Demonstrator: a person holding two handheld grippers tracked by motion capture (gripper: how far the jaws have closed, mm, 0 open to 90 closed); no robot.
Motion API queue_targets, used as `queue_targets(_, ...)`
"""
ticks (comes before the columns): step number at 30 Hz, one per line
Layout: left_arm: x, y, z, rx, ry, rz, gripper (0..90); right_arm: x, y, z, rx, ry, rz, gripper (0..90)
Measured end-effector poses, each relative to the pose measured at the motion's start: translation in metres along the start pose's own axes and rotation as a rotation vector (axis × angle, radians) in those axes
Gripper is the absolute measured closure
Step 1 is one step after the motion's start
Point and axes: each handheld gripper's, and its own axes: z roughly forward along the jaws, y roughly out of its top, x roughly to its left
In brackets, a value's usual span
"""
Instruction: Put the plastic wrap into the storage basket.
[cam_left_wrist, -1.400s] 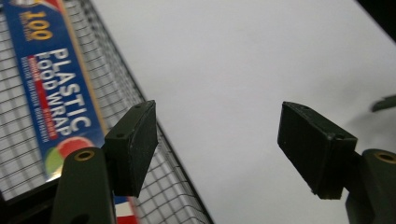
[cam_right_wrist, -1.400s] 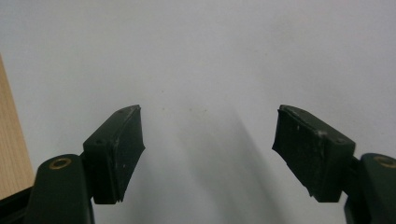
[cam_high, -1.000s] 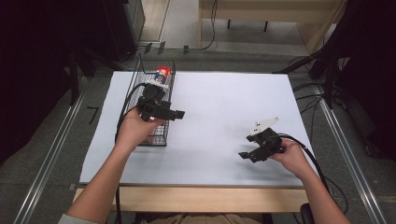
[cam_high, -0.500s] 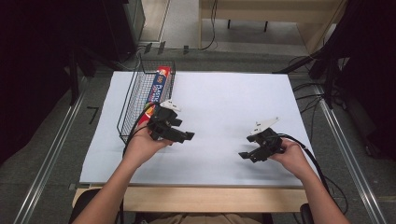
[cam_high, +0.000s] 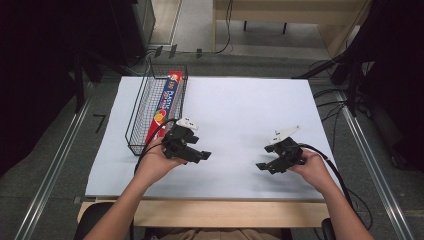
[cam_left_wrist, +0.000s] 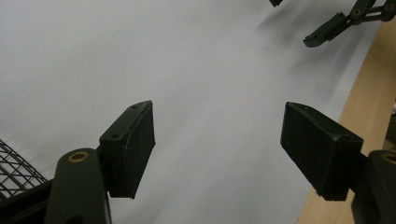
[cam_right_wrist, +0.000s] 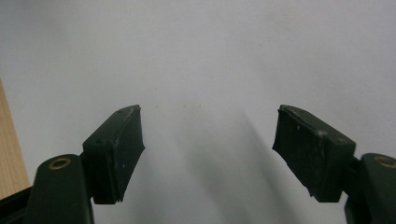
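One wire basket is sitting at the left of the white surface, and one red box of plastic wrap is lying lengthwise inside it. The left tongs are hovering just beside the basket's near corner, clear of the box; their jaws have just been opening and are standing released with nothing between them. Well apart to the right, the right tongs are also standing released and empty.
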Motion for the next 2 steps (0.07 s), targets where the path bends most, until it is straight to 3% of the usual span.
queue_targets(2, 0.0005, -0.0002, -0.002, -0.007, -0.001, -0.005, 27.0, -0.0001, 0.0, -0.0006, -0.005, -0.002, 0.007, 25.1)
